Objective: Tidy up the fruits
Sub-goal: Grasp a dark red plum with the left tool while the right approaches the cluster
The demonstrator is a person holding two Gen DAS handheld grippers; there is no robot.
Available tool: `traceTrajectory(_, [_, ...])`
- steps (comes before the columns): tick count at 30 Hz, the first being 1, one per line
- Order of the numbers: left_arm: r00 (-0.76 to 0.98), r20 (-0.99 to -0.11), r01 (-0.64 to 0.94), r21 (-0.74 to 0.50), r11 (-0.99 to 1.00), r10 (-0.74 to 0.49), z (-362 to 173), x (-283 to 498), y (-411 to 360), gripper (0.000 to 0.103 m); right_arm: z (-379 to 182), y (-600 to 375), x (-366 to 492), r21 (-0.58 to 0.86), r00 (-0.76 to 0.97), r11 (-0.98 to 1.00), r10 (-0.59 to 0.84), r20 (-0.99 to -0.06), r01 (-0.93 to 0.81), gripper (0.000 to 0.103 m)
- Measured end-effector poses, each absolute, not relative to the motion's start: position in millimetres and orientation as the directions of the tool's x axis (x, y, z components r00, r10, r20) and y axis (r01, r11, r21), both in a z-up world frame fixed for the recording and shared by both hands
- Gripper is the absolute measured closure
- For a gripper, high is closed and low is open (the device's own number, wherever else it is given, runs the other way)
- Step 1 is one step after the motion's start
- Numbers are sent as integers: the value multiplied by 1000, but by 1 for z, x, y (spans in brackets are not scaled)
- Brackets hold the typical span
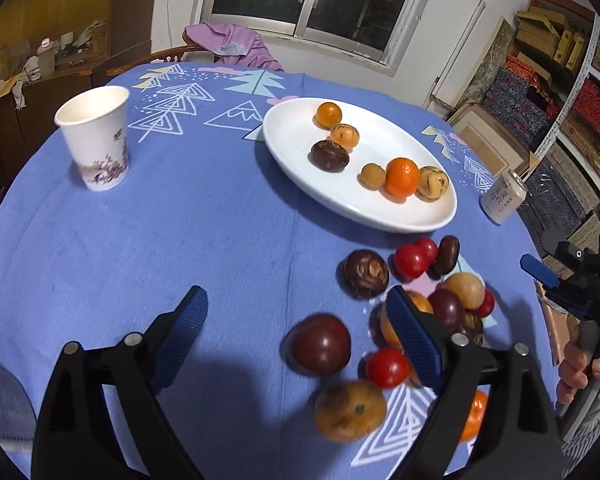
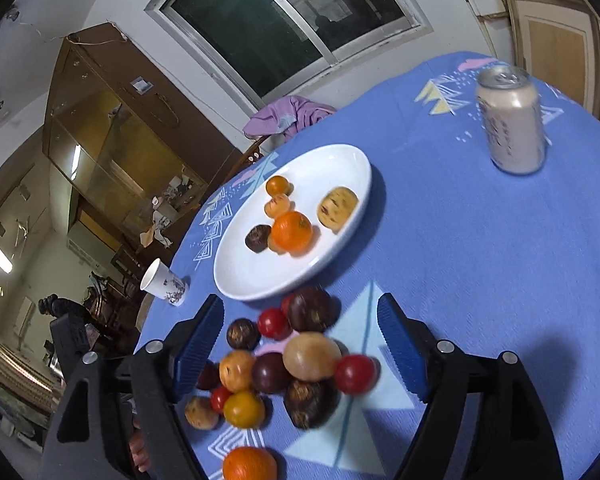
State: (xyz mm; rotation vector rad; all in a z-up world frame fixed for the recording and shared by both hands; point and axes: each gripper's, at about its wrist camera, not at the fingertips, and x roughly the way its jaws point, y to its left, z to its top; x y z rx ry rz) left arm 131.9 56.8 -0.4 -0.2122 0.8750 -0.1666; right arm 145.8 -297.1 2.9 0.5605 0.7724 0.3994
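Left wrist view: our left tool point(image 1: 296, 322) stands with jaws wide apart, nothing between them.
Right wrist view: our right tool point(image 2: 300, 330) gapes over the loose fruit pile point(image 2: 284, 364), gripping none.
Fruits: six lie on the white oval plate point(image 1: 300, 148); the rest sit on the blue patterned worktop point(image 1: 180, 240).

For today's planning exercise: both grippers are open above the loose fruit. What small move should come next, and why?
Probably lower the open right gripper onto the tan fruit topping the pile and close. It lies between the fingers, and the white plate just beyond has room.
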Motion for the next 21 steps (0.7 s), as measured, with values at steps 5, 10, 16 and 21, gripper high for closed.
traceTrajectory(5, [596,-763,64,-267,962,-251,-10,122,59,11,1,-309,147,656,655,747,549,-519,-107,18])
traceTrajectory(10, [573,-780,82,-252,964,-252,-17,126,50,11,-4,-313,151,680,641,729,560,-524,-81,16])
traceTrajectory(16, [568,-785,100,-234,967,-249,-18,128,42,11,-3,-313,150,675,644,733,556,-525,-83,16])
traceTrajectory(21, [566,-787,110,-225,968,-247,-19,129,39,15,-5,-316,151,680,644,730,553,-529,-69,15])
